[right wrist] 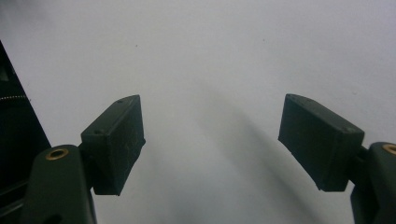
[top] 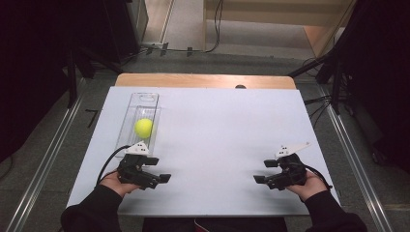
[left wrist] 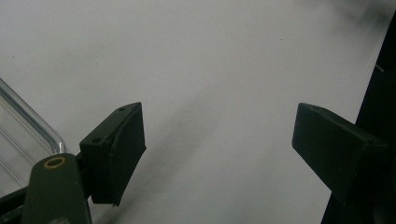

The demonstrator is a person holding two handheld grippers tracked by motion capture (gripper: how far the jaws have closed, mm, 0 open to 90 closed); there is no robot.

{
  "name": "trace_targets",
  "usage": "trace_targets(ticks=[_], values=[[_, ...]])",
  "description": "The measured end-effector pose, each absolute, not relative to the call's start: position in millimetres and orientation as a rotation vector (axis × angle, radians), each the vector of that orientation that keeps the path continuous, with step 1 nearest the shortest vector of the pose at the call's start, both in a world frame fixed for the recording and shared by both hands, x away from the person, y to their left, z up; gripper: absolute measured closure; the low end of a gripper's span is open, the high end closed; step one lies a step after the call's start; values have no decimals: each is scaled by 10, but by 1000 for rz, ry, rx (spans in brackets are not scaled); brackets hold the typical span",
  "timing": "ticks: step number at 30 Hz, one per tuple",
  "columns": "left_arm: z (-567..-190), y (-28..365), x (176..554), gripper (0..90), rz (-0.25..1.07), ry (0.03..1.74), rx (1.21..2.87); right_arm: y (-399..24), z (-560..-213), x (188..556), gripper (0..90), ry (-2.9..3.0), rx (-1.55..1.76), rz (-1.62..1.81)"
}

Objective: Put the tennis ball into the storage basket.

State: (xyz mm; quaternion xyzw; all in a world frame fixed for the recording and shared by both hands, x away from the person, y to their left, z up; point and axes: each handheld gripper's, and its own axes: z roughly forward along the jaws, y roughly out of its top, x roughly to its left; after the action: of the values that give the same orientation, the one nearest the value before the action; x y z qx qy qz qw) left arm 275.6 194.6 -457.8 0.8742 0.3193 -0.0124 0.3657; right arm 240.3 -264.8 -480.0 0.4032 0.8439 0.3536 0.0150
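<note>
A yellow ball (top: 143,127) is sitting inside the clear plastic tray (top: 145,99), toward the tray's near end. The left gripper (top: 161,170) is hovering just past that near end, jaws spread wide and gripping nothing; a corner of the tray (left wrist: 28,128) is showing beside its jaw. The right gripper (top: 265,171) is resting well apart from the tray, across the white table (top: 217,130), likewise released and holding nothing.

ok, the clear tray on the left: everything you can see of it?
The clear tray is a long, narrow, see-through plastic piece lying flat on the white table, running away from the person. A yellow-green ball sits inside, toward its near end. The left gripper is just short of that end, not touching.
</note>
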Motion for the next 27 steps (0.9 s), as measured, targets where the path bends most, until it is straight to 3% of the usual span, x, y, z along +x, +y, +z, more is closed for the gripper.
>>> trace_targets(ticks=[27], values=[[-4607, 1967, 2736, 178, -44, 820, 2265, -2644, -4805, 2404, 204, 2629, 1257, 1091]])
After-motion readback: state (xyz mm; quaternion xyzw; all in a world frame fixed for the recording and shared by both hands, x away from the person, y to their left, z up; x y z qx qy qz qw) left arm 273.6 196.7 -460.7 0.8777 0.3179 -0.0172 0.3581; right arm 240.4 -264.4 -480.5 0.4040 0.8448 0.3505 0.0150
